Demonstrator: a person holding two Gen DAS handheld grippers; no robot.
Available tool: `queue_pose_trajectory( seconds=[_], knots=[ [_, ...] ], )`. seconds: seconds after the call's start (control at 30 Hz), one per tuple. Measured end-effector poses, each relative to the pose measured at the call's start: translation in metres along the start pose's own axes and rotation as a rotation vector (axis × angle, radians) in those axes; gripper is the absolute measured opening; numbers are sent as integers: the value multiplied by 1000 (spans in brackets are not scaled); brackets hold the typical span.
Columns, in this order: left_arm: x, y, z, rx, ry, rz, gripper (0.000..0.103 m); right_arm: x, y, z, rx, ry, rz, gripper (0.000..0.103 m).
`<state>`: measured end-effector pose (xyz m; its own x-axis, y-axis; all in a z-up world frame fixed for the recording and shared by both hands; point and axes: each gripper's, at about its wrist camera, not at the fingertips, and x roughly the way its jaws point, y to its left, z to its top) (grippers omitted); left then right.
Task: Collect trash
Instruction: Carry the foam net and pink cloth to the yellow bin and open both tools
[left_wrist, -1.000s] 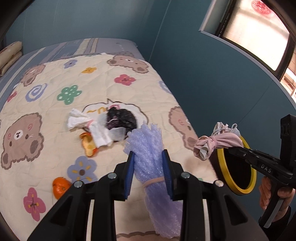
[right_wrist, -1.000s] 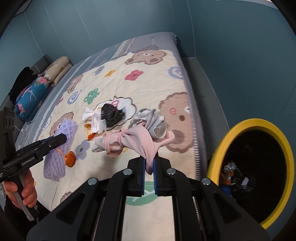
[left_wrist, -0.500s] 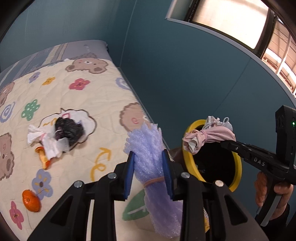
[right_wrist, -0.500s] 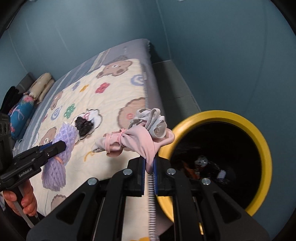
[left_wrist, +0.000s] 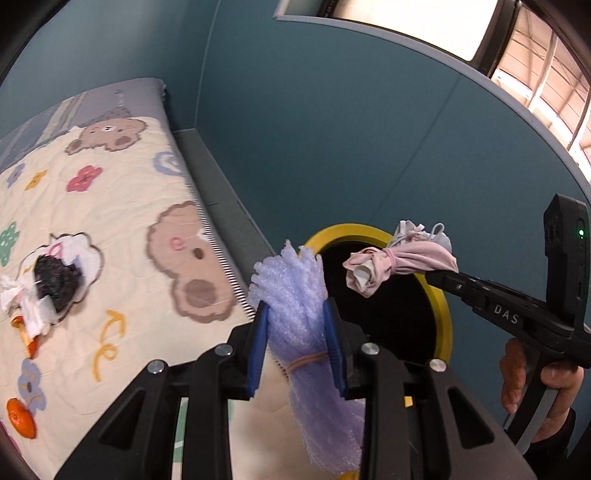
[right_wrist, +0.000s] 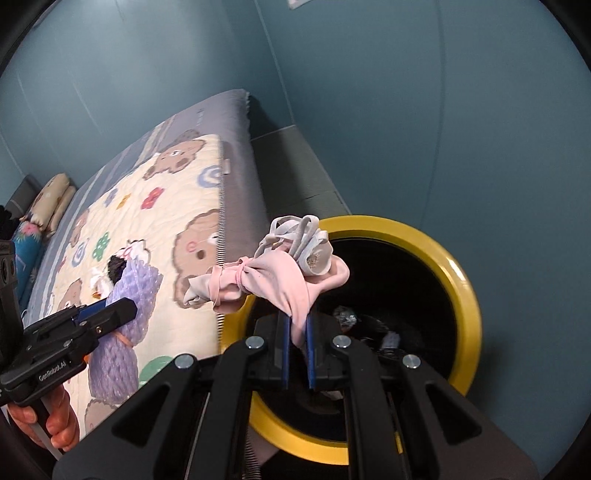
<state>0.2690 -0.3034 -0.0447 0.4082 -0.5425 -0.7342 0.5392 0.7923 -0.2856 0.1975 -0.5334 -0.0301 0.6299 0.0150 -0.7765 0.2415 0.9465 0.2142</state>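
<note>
Over the yellow-rimmed bin (right_wrist: 463, 280) beside the bed (left_wrist: 122, 221), your right tool (right_wrist: 297, 341) is clamped on a knotted pink cloth bundle (right_wrist: 280, 280), while your left tool (left_wrist: 297, 347) grips a purple foam bundle (left_wrist: 299, 295) near the bin's rim. Some trash already lies inside the bin, so collection looks partly done. Neither bundle is dropped yet, and a black bag (left_wrist: 55, 278), white tissues (left_wrist: 33, 310) and an orange (left_wrist: 20, 422) remain on the bed.

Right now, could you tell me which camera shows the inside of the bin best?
The right wrist view: it looks into the bin, showing trash at the bottom. The left wrist view shows only its rim and a dark opening.
</note>
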Motion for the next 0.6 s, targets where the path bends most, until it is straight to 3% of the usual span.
queue_pose_trajectory(
  seconds=[0.6],
  knots=[
    [61, -34, -6, 15, 73, -40, 29, 35, -41, -3, 62, 44, -57, 7]
  ],
)
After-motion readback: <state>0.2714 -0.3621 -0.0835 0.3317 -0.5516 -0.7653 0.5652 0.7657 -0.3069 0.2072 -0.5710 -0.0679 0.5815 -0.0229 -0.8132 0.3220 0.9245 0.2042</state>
